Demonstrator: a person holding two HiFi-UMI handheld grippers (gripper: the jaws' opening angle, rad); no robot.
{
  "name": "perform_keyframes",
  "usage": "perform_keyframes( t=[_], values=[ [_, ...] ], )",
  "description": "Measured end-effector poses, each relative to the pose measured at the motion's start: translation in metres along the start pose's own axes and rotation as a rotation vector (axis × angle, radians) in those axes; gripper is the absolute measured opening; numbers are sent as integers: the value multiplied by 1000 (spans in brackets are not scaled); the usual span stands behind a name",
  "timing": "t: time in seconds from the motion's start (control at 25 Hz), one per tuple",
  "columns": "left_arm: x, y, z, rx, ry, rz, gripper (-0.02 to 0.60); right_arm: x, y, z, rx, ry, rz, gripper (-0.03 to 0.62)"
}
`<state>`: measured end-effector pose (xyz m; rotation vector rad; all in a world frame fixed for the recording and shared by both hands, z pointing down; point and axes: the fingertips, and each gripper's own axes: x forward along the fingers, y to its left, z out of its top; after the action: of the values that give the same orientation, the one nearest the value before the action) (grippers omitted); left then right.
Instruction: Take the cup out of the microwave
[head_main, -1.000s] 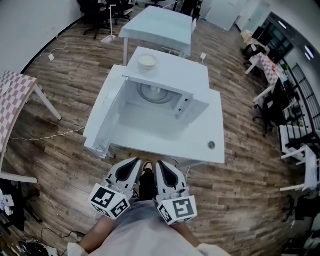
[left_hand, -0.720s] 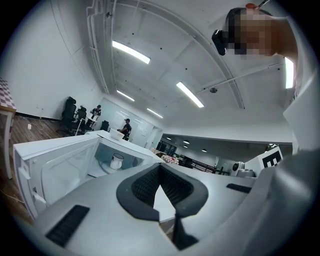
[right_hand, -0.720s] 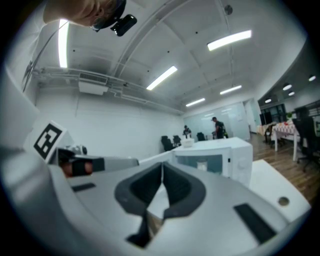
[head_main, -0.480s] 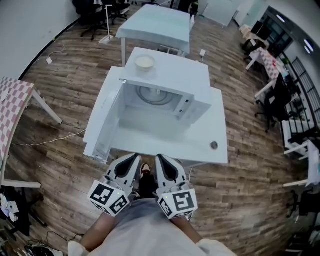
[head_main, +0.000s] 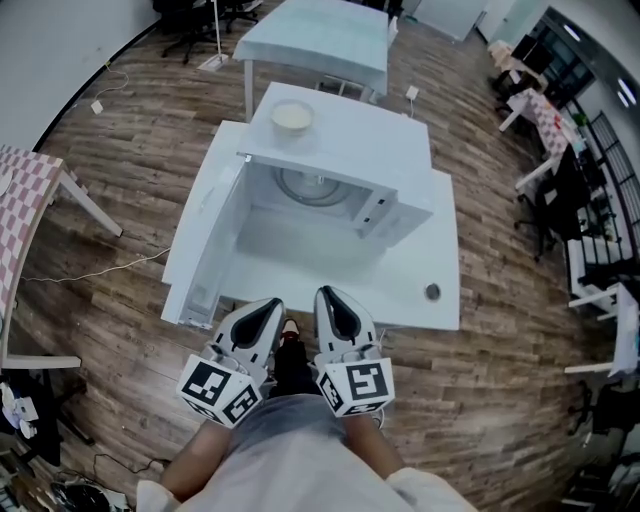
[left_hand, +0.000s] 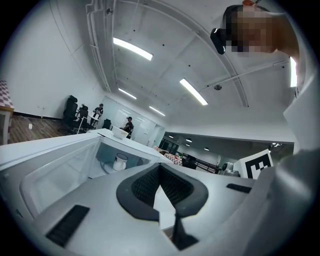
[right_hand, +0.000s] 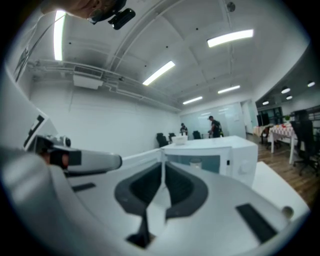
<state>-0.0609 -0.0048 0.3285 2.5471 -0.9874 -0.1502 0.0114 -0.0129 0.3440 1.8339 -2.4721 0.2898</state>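
- A white table (head_main: 425, 265) stands on the wood floor (head_main: 120, 190).
- A microwave (head_main: 345, 140) sits on the table, toward its back left, with its door (head_main: 205, 235) swung open along the table's left side.
- The tabletop right of the microwave holds only a round cable hole (head_main: 432, 291) near the front right corner.
- A bowl (head_main: 293, 116) rests on the microwave's top, at the back left.
- A thin cable (head_main: 90, 272) lies on the floor left of the table.
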Motion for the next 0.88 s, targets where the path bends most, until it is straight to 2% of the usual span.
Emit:
perform_keyframes(
  t=[0.28, 0.56, 0.88],
  values=[
    [27, 14, 0, 10, 12, 14, 15, 41, -24, -9, 4, 14, -20, 23],
    [58, 28, -5, -52, 17, 20, 15, 81, -60, -30, -15, 36, -53, 23],
    [75, 48, -11, -84, 32, 53, 15, 124, -90, -56, -8, 55, -93, 25]
  ],
)
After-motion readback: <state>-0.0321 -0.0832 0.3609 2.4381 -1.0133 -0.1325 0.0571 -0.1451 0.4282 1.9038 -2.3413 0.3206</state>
